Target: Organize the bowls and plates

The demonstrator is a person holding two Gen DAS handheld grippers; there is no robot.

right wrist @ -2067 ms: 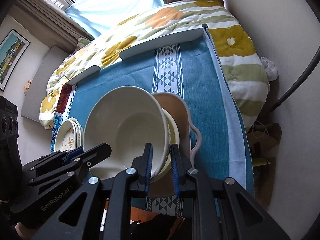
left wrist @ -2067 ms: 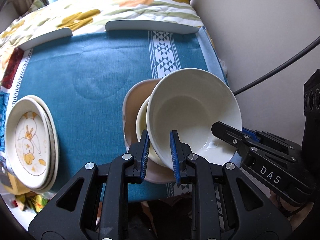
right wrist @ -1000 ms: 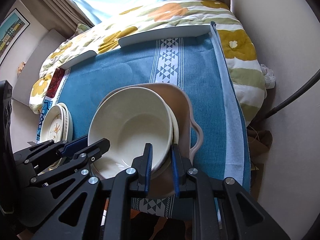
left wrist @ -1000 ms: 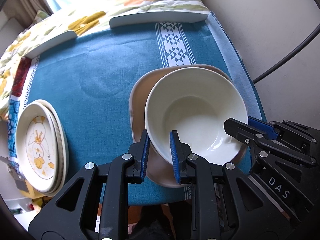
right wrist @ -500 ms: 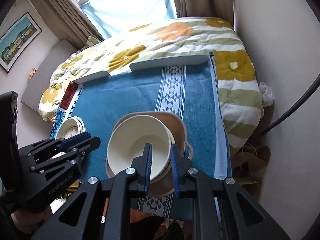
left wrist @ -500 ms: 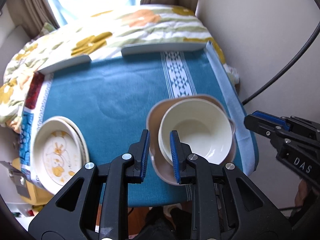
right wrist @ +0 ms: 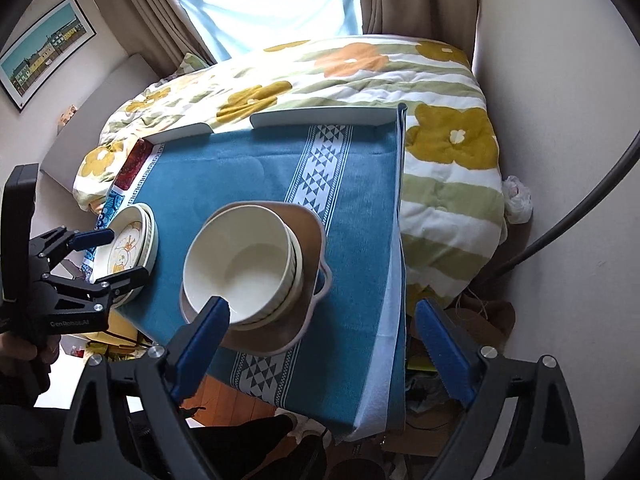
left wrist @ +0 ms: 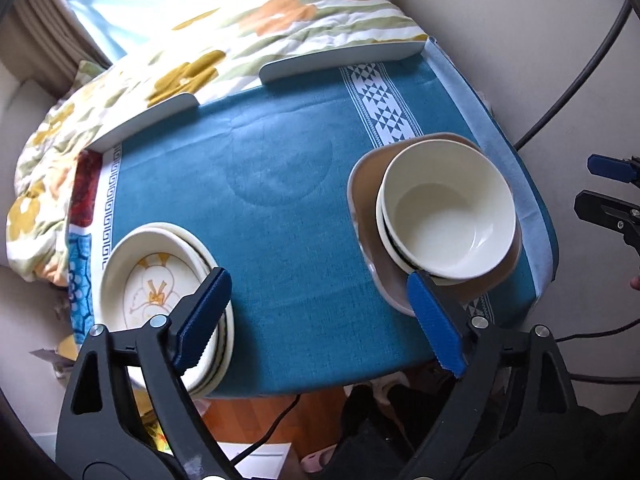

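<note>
A cream bowl (left wrist: 448, 210) sits nested on other bowls inside a beige handled dish (left wrist: 366, 188) at the table's right; it also shows in the right wrist view (right wrist: 240, 264), with the dish (right wrist: 310, 236) under it. A stack of cream plates with a yellow drawing (left wrist: 156, 292) lies at the left, also in the right wrist view (right wrist: 130, 246). My left gripper (left wrist: 320, 324) is open and empty, held above the table's near edge. My right gripper (right wrist: 324, 344) is open and empty, raised above the near right corner.
The table carries a blue cloth (left wrist: 260, 184) with a white patterned band (left wrist: 380, 108). White rails (left wrist: 344, 60) edge its far side. A flowered quilt (right wrist: 360, 68) lies beyond, a wall (right wrist: 560, 160) stands at the right, and a black cable (left wrist: 572, 80) hangs there.
Both grippers let go of the cream bowl, opened wide and drew back and up. The bowl now rests nested in the stack on the beige dish.
</note>
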